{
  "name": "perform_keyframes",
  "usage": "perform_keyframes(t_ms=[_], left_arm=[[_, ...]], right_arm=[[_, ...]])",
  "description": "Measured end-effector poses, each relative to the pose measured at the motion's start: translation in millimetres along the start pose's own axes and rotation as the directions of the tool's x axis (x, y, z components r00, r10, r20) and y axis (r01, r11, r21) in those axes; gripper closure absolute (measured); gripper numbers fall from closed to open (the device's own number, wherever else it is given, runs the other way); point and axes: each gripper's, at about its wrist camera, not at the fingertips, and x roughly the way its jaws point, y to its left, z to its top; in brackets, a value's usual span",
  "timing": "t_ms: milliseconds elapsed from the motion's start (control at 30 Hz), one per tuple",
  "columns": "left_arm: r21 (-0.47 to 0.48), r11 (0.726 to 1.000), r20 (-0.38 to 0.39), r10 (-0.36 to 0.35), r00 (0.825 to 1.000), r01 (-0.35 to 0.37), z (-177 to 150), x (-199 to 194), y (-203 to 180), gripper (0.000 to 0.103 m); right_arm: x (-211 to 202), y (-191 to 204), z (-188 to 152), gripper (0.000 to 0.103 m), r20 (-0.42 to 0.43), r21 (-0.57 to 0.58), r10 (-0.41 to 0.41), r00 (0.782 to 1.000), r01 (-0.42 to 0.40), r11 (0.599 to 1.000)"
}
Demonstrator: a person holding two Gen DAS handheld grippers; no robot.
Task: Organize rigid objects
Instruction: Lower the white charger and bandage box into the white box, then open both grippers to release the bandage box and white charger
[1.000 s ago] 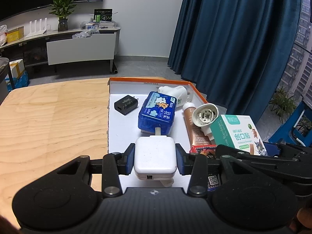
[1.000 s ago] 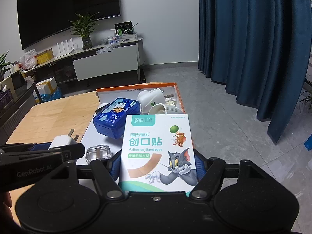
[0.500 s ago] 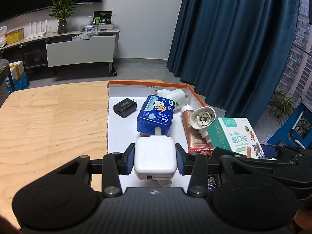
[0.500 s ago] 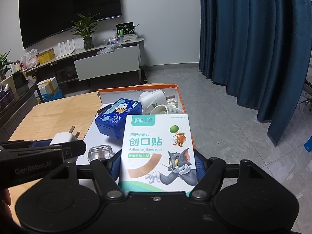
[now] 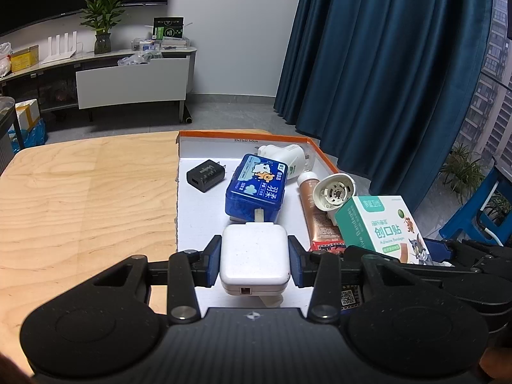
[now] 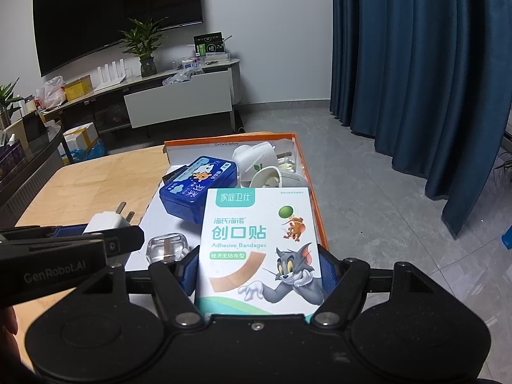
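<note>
Table (image 5: 80, 198) wood, carrying an orange-rimmed tray (image 5: 323, 156) with a white floor at its right edge. Left gripper (image 5: 255, 260) clamped on a white charger (image 5: 254, 260), blue pads tight on both sides, prongs pointing away, hanging over the tray's near end. Right gripper (image 6: 259, 272) clamped on a bandage box (image 6: 259, 246), printed face up, held over the tray's near right corner; same box visible from the left view (image 5: 380, 227). In the tray: blue tin (image 5: 256, 192) mid-floor, white plug-in unit (image 5: 284, 156) at the far end, brown tube (image 5: 315, 211) along the right side with a white cap-shaped part (image 5: 334, 192) resting on it, black adapter (image 5: 206, 176) far left, clear plug cover (image 6: 166, 246) near the left gripper.
</note>
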Motion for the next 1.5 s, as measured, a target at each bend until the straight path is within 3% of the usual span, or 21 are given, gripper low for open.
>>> perform_keyframes(t_ms=[767,900,1067,1200,1500], left_arm=[[-0.015,1.0,-0.019,0.007,1.0,-0.007,-1.8,7.3,9.0,0.061],[-0.024,1.0,-0.023,0.018,1.0,-0.018,-1.4,8.8,13.8,0.061],[-0.025,0.999,-0.028,0.02,0.999,-0.021,-0.9,11.5,14.6,0.061],[-0.014,1.0,-0.036,0.008,0.999,-0.009,-1.1,13.8,9.7,0.061],[-0.002,0.999,-0.054,-0.039,0.998,0.039,4.0,26.1,-9.2,0.061]], right_arm=[[12.0,3.0,-0.1,0.019,-0.013,-0.009,-0.006,1.0,0.005,1.0],[16.0,0.7,-1.3,0.015,-0.019,-0.003,0.027,0.999,-0.027,1.0],[2.8,-8.1,1.6,0.014,0.033,0.031,0.021,0.999,-0.022,0.999],[-8.4,-18.7,7.6,0.014,0.081,0.076,-0.029,0.996,0.023,0.997],[-20.9,-32.6,8.9,0.014,0.1,0.107,-0.054,0.994,0.043,0.993]])
